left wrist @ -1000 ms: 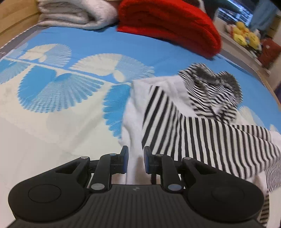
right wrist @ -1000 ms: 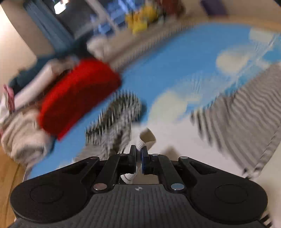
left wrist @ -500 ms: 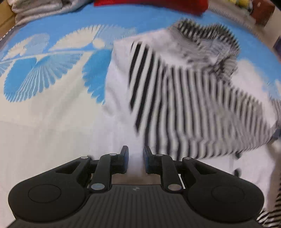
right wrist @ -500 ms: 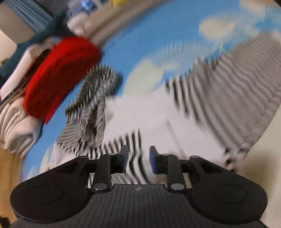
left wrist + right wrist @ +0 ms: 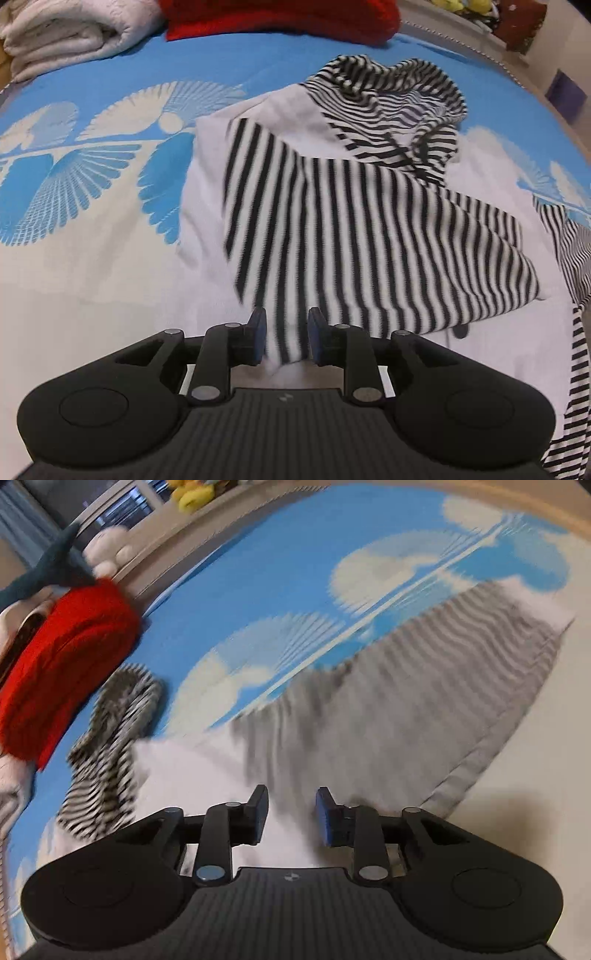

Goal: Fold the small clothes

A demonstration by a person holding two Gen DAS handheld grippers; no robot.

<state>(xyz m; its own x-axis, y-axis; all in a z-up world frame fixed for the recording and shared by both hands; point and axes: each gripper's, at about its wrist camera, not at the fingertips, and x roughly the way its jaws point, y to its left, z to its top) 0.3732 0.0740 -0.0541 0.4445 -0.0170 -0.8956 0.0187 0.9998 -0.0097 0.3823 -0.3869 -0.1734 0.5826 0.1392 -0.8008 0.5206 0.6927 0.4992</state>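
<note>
A small white hooded top with black stripes (image 5: 362, 221) lies on the blue and white bedspread (image 5: 85, 192). Its striped hood (image 5: 399, 99) points to the far side, and one striped sleeve is folded across the body. My left gripper (image 5: 284, 334) is open, with the near edge of the striped cloth lying between its fingers. My right gripper (image 5: 290, 814) is open and empty, just above the top's white body (image 5: 192, 771). The other striped sleeve (image 5: 406, 709) stretches away to the right, blurred by motion.
A folded red knit (image 5: 280, 14) and a folded white blanket (image 5: 70, 33) sit at the far edge of the bed. The red knit also shows in the right wrist view (image 5: 62, 664). Soft toys (image 5: 192, 494) stand beyond the bed.
My right gripper has let go of the white cloth it held and opened wide. My left gripper has moved in over the top's near edge and opened a little.
</note>
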